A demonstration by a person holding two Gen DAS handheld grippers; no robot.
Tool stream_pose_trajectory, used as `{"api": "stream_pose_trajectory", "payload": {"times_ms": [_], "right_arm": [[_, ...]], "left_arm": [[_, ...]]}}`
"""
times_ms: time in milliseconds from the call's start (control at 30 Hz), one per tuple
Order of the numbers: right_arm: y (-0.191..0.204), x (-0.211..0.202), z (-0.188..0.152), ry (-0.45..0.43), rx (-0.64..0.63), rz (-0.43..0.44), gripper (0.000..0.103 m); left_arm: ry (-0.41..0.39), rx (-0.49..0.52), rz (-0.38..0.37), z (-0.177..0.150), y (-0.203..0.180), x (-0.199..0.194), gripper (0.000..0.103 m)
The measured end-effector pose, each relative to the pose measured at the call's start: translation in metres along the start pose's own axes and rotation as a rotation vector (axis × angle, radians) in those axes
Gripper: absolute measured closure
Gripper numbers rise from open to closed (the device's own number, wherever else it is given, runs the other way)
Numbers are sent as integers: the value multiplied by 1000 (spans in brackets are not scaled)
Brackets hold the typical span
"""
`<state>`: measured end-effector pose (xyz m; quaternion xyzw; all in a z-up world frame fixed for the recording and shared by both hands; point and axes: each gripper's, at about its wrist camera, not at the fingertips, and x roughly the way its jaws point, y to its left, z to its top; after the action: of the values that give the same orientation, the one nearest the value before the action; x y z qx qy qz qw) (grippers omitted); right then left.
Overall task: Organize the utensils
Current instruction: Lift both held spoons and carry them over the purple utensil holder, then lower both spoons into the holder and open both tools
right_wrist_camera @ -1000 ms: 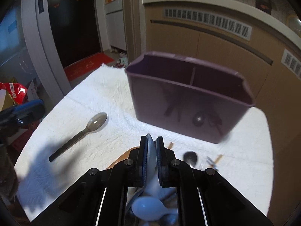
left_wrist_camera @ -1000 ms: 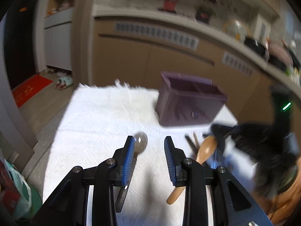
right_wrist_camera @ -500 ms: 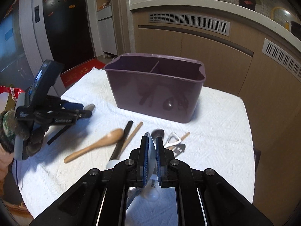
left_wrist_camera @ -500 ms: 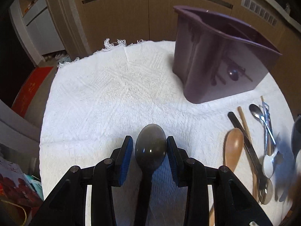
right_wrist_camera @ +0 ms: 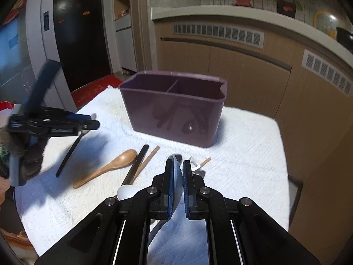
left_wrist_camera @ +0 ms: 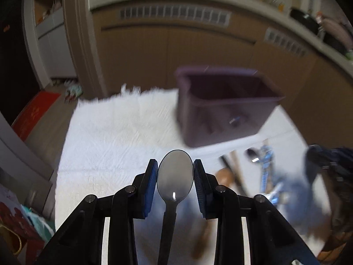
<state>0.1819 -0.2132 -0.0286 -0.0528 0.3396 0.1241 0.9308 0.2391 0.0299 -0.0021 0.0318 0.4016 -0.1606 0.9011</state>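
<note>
My left gripper (left_wrist_camera: 175, 172) is shut on a dark grey spoon (left_wrist_camera: 175, 174), its bowl between the blue pads, lifted above the white cloth. It also shows in the right wrist view (right_wrist_camera: 88, 122) at the left, the spoon's handle hanging down. My right gripper (right_wrist_camera: 178, 167) is shut on a pale spoon (right_wrist_camera: 176, 176) held edge-on. The purple two-compartment utensil holder (right_wrist_camera: 176, 108) stands on the cloth ahead of both grippers, also in the left wrist view (left_wrist_camera: 222, 103).
On the white cloth (right_wrist_camera: 242, 154) lie a wooden spoon (right_wrist_camera: 106, 167), a black-handled utensil (right_wrist_camera: 136, 163), chopsticks (right_wrist_camera: 147, 159), a white spoon (right_wrist_camera: 125, 192) and small metal pieces. Brown cabinets stand behind the table. The table edge is close on the right.
My left gripper closed on the dark grey spoon and lifted it off the cloth, tilting up toward the holder. My right gripper drew back from the holder, still holding its spoon.
</note>
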Motion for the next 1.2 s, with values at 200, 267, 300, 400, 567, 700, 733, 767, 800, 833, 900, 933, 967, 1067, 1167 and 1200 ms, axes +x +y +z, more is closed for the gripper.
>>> {"api": "stream_pose_trajectory", "payload": {"times_ms": [200,267,300,400,567,700,733,767,800,833,900,933,967,1067,1167,1200], "right_arm": [[5,-26,18,-99,-22,-42,95],[6,-35,28,-141,-31,-55,95],[7,-43,37,-177,-43,-67,95],[9,-61,67,-287,-99,-119,95],[13,-76,126,-495,-159,-221,95],[11,-62,157,-600,-157,-273,95],[10,-56,162,-607,-159,-280,95],[9,-48,166,-611,-164,-288,95],[7,-35,170,-613,-169,-303,95],[5,-25,174,-613,-174,-319,95],[1,-3,176,-601,-182,-337,95],[-3,10,174,-585,-173,-335,95],[-7,23,170,-564,-164,-327,95],[-21,54,156,-512,-129,-312,95],[-30,84,143,-422,-104,-263,95],[-32,91,140,-389,-92,-233,95]], "left_arm": [[-262,26,-19,20,-32,-79,74],[-319,27,-19,29,-38,-92,74],[-342,24,-21,36,-39,-95,74],[-409,10,-33,61,-44,-104,74],[-531,-18,-58,104,-46,-110,74],[-557,-29,-65,126,-47,-95,74],[-549,-32,-71,129,-46,-91,74],[-537,-36,-76,133,-44,-84,74],[-528,-41,-84,136,-42,-79,74],[-516,-48,-101,139,-38,-71,74],[-491,-57,-132,140,-34,-57,74],[-470,-61,-146,140,-31,-47,74],[-447,-63,-153,138,-29,-37,74],[-383,-64,-141,132,-29,-3,74],[-309,-99,-154,126,-24,29,73],[-283,-114,-160,124,-22,38,73]]}}
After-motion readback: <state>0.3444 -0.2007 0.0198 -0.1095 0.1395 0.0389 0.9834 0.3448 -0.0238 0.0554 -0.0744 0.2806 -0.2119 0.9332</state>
